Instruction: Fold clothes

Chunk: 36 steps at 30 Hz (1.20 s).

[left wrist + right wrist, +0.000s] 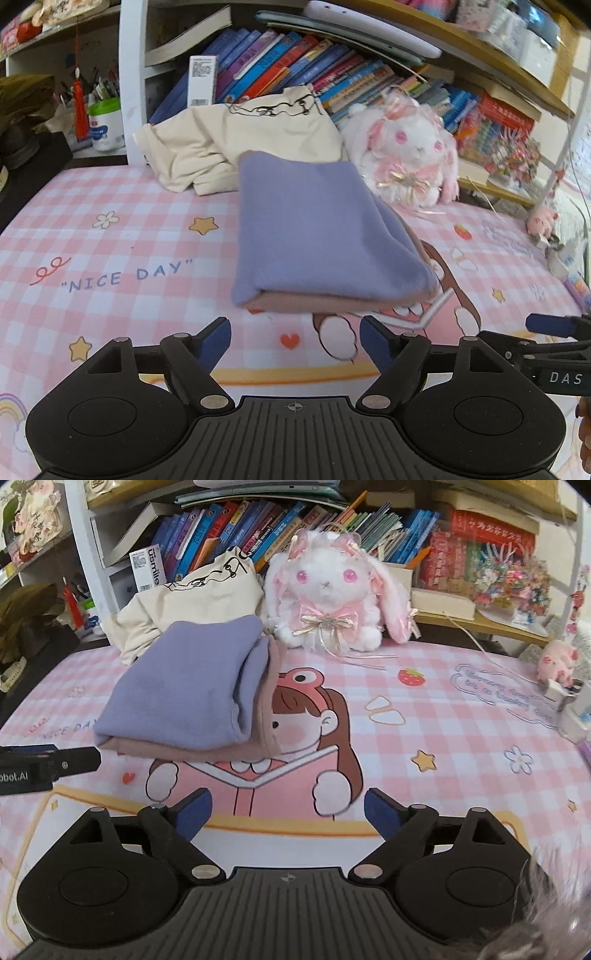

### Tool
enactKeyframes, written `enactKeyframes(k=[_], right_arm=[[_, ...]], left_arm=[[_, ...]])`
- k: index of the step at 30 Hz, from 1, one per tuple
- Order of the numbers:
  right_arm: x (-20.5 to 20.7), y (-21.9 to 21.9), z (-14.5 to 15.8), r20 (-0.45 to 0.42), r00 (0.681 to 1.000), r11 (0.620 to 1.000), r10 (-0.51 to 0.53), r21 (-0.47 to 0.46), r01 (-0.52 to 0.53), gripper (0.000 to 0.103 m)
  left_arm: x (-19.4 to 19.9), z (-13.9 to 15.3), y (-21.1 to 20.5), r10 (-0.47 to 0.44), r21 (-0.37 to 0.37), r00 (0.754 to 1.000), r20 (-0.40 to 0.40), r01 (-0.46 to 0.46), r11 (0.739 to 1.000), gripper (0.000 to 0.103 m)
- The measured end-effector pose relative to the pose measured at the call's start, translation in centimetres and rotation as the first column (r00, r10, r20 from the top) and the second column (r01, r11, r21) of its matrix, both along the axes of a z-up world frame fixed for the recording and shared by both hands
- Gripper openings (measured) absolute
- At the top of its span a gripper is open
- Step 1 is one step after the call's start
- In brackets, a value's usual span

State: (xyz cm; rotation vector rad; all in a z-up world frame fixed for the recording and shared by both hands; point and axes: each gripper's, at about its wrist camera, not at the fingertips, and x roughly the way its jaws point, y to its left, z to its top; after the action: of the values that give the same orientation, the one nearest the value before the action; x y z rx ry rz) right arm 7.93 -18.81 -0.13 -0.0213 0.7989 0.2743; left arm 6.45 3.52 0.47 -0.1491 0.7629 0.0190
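Observation:
A folded lavender garment (317,229) (192,690) lies on top of a folded dusty-pink one (332,304) (207,751) on the pink checked mat. Behind the stack, a crumpled cream garment (221,144) (188,594) with a black line drawing leans against the books. My left gripper (295,341) is open just in front of the stack, nothing between its blue pads. My right gripper (288,810) is also open, to the right of and nearer than the stack, holding nothing. Each gripper's tip shows at the edge of the other's view.
A white-and-pink plush rabbit (410,147) (332,590) sits behind the stack. Bookshelves (280,528) line the back. A small pink plush (556,661) and small items sit at the far right. The mat (110,258) has free room left and front.

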Motion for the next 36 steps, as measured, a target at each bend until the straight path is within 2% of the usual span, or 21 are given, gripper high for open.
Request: enactKeyframes(k=[4, 8, 16, 26, 32, 36], right_arm=[[-1.4, 0.0, -0.4, -0.006, 1.000, 0.999, -0.025, -0.022, 0.025, 0.097], [-2.2, -0.1, -0.9, -0.018, 0.999, 0.999, -0.041, -0.035, 0.041, 0.098], [-4.0, 0.1, -0.7, 0.023, 0.999, 0.998, -0.039, -0.056, 0.040, 0.101], [-3.9, 0.5, -0.7, 0.019, 1.000, 0.998, -0.025, -0.059, 0.026, 0.101], [-4.0, 0.4, -0.9, 0.008, 1.000, 0.998, -0.030, -0.059, 0.031, 0.101], [-4.1, 0.5, -1.0, 0.006, 1.000, 0.998, -0.026, -0.061, 0.026, 0.101]], left_arm=[[-1.6, 0.1, -1.1, 0.038, 0.019, 0.999, 0.038, -0.039, 0.999, 0.089], [-2.8, -0.4, -1.6, 0.074, 0.003, 0.997, 0.036, -0.074, 0.997, 0.092], [-3.8, -0.7, -2.4, 0.045, 0.061, 0.999, 0.025, -0.047, 0.997, 0.095], [-3.9, -0.9, -1.8, 0.083, 0.053, 0.997, 0.009, -0.083, 0.995, 0.096], [-4.0, -0.8, -2.0, 0.074, 0.053, 0.997, 0.016, -0.075, 0.996, 0.096], [-4.2, -0.7, -2.2, 0.065, 0.057, 0.998, 0.022, -0.067, 0.996, 0.100]])
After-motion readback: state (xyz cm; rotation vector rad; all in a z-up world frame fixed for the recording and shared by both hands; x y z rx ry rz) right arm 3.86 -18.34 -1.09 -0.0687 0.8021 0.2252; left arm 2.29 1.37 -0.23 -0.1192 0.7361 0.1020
